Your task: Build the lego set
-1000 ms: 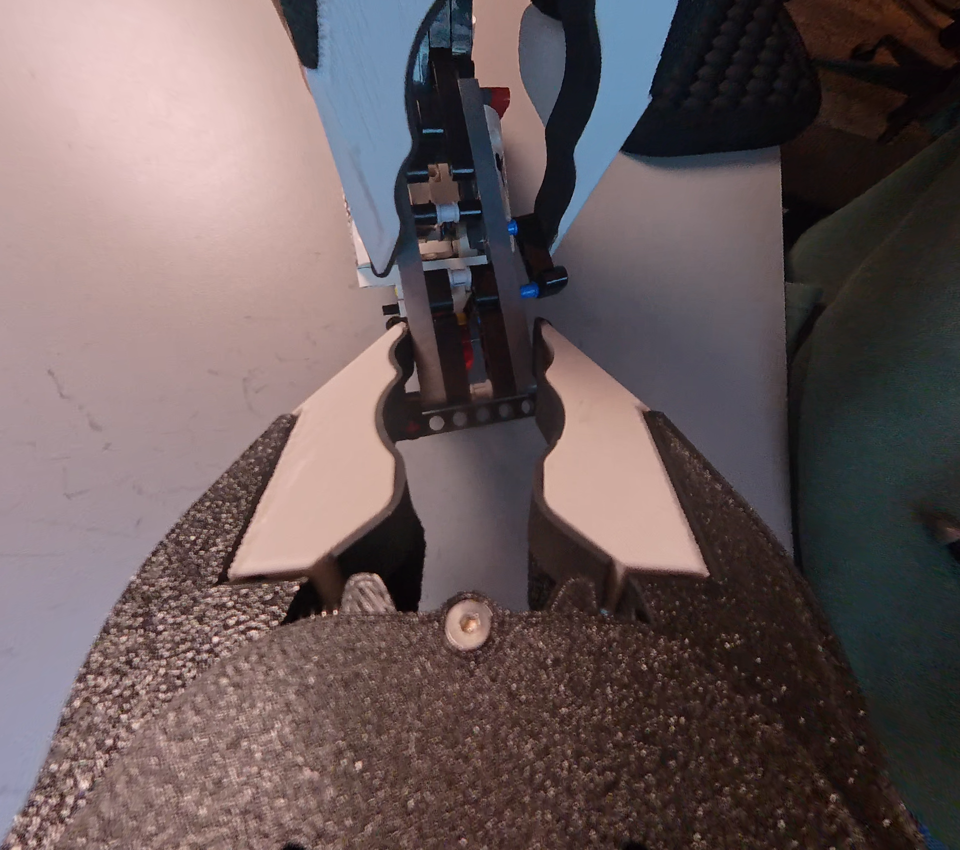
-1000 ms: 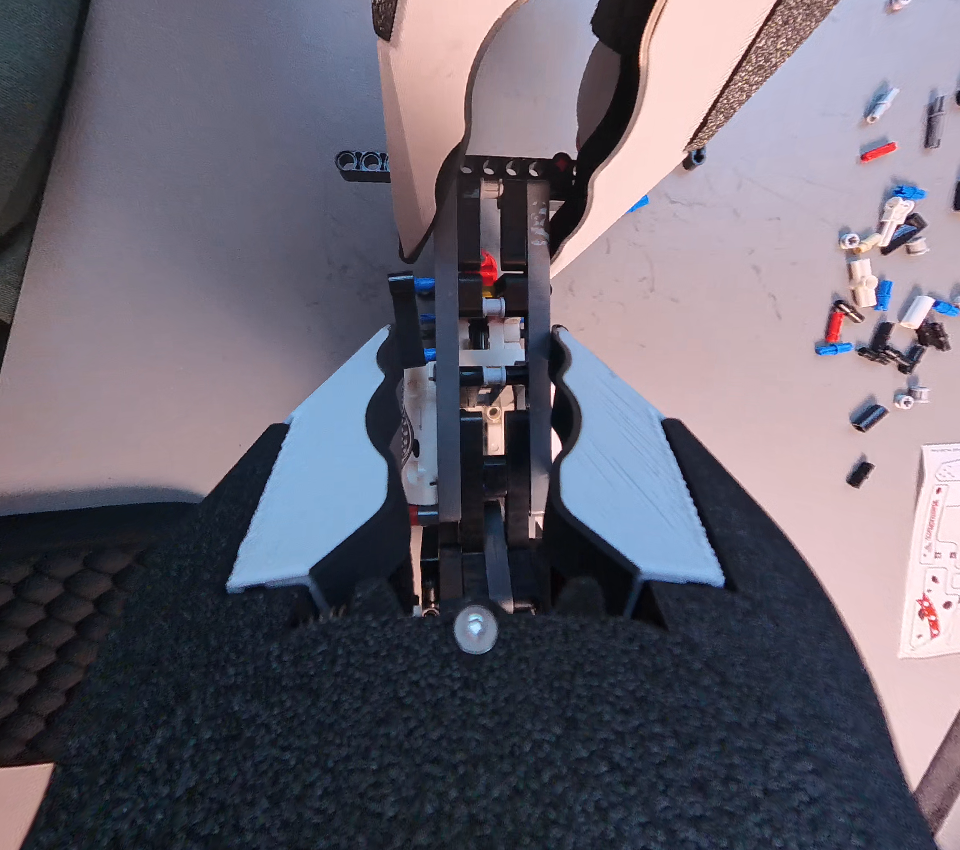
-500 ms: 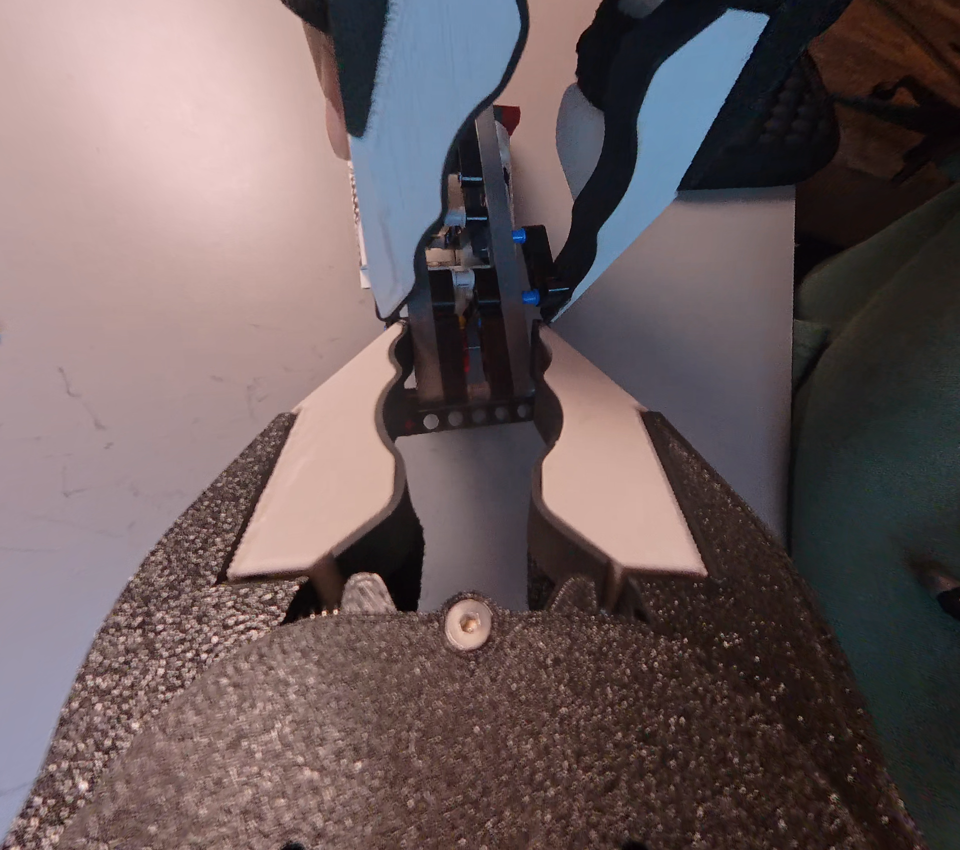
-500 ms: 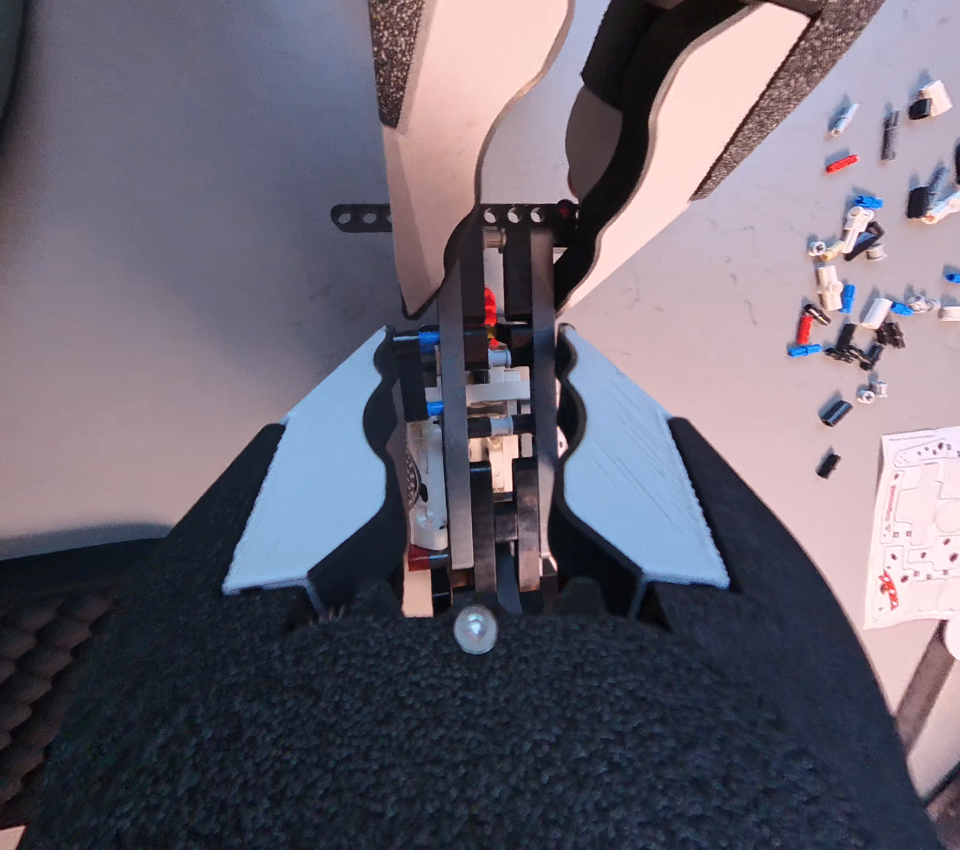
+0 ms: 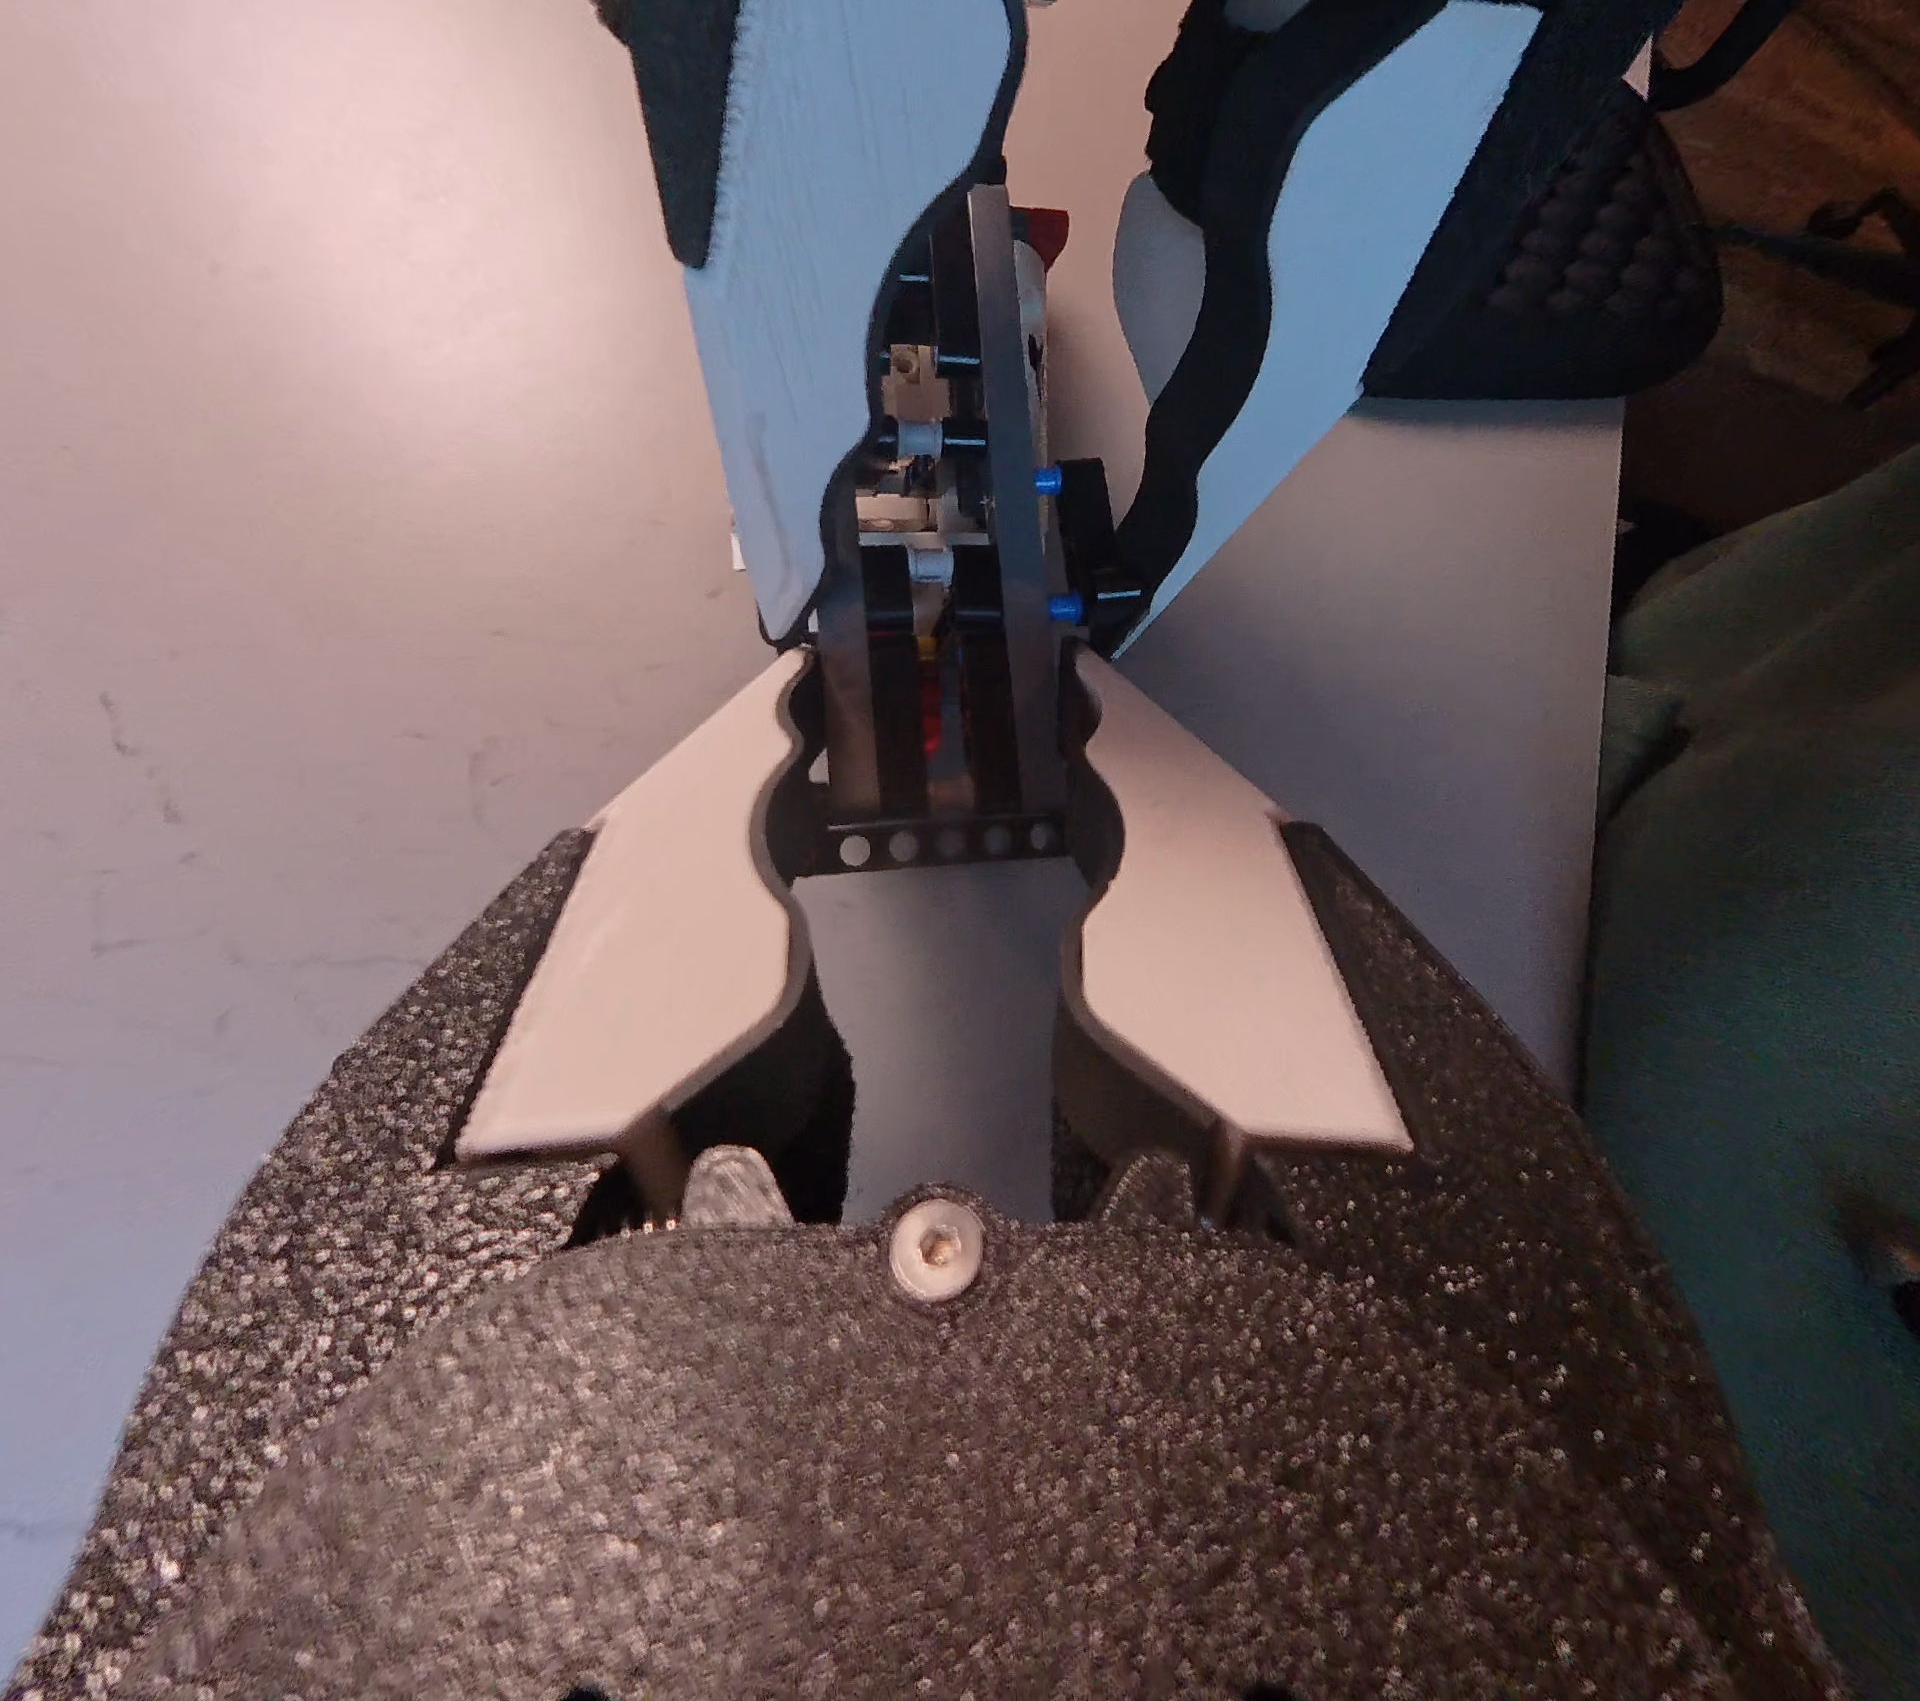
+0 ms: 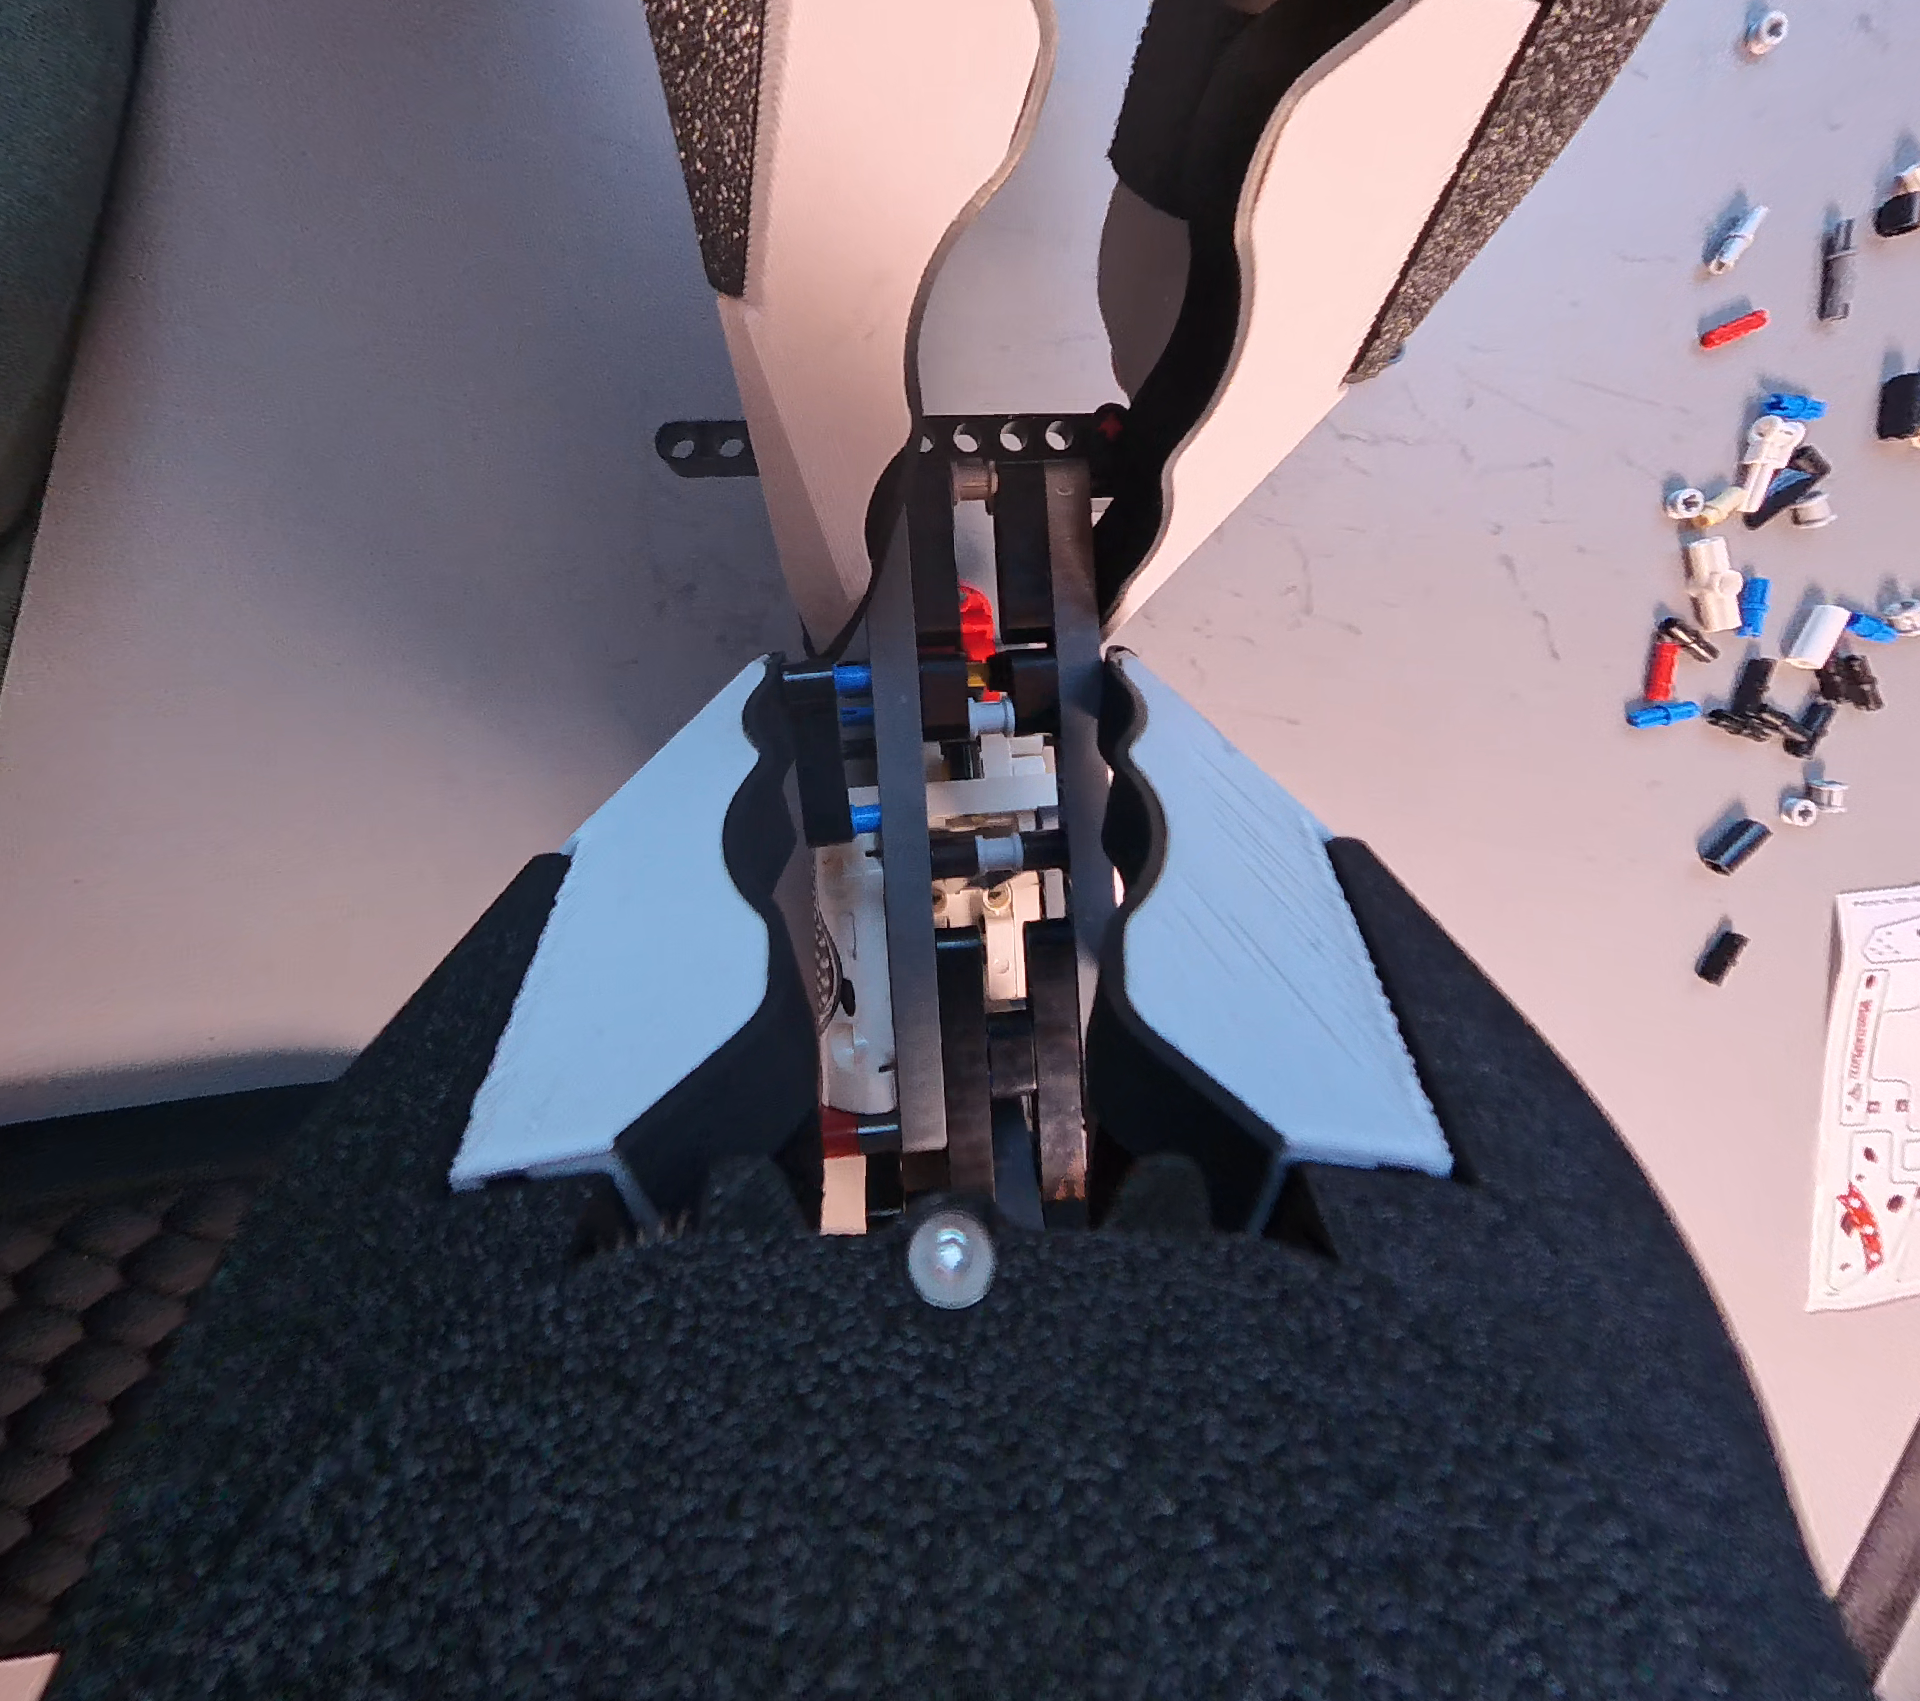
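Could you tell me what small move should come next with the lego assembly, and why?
Probably press the black side beam inward: its blue pins still show. The left gripper and right gripper both clamp the lego assembly, so it seems braced.

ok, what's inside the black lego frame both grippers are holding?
Between the long beams of the black lego frame sit white and grey connectors, blue pins and a red piece. The near end is hidden between the right gripper fingers.

Glossy hard plastic showing on the lego assembly (image 6: 977, 820), coarse speckled, perhaps printed, plastic covering the right tool (image 6: 940, 664) body, smooth matt fingers (image 5: 665, 924) catching light, counter (image 5: 312, 404) looking matt and faintly scuffed, paper sheet (image 6: 1870, 1101) lying flat
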`<state>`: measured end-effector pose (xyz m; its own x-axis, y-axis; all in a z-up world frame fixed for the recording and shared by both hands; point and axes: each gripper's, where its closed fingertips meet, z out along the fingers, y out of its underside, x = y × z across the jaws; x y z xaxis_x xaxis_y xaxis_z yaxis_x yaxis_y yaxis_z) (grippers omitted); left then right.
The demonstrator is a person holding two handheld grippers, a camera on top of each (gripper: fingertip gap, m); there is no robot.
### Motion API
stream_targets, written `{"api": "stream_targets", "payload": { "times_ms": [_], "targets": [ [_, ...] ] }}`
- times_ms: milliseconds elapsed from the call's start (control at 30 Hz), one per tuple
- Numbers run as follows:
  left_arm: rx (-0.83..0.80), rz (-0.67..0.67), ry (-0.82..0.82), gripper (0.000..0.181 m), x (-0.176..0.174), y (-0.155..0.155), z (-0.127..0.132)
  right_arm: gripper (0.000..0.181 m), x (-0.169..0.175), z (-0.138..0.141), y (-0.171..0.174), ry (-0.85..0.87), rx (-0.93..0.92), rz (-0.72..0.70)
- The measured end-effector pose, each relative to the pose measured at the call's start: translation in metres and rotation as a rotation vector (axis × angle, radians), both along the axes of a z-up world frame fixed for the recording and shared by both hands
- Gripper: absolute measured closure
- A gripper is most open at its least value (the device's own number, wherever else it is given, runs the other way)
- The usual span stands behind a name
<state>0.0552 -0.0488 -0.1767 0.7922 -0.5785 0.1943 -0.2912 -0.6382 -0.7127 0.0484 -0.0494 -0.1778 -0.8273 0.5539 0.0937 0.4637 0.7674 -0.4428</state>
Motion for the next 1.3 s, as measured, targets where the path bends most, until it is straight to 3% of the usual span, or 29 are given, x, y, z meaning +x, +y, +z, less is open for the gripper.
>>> {"api": "stream_targets", "payload": {
  "times_ms": [300,433,533,633,900,933,1300],
  "targets": [
    [0.019,0.01,-0.05,0.136,-0.001,0.0,0.003,0.122,-0.002,0.0,-0.001,0.036,-0.01,-0.032],
    [0.044,-0.009,-0.02,0.13,-0.01,-0.008,0.014,0.115,0.002,0.002,0.001,0.052,0.052,-0.01],
    [0.024,-0.038,0.023,0.131,-0.008,-0.01,0.005,0.112,0.0,0.007,-0.002,0.065,0.076,0.0],
    [0.025,-0.051,0.034,0.136,-0.002,-0.011,0.002,0.122,0.003,0.003,-0.005,0.027,0.107,0.017],
    [0.016,-0.004,0.037,0.14,-0.002,-0.009,0.002,0.125,0.001,0.003,-0.005,0.042,0.102,-0.008],
    [0.007,-0.003,0.025,0.14,0.001,-0.009,0.003,0.134,-0.001,0.004,-0.004,0.053,0.092,-0.015],
    [0.003,-0.012,-0.001,0.138,-0.005,-0.007,0.003,0.13,-0.003,0.004,0.002,0.056,0.067,-0.002]
  ]
}}
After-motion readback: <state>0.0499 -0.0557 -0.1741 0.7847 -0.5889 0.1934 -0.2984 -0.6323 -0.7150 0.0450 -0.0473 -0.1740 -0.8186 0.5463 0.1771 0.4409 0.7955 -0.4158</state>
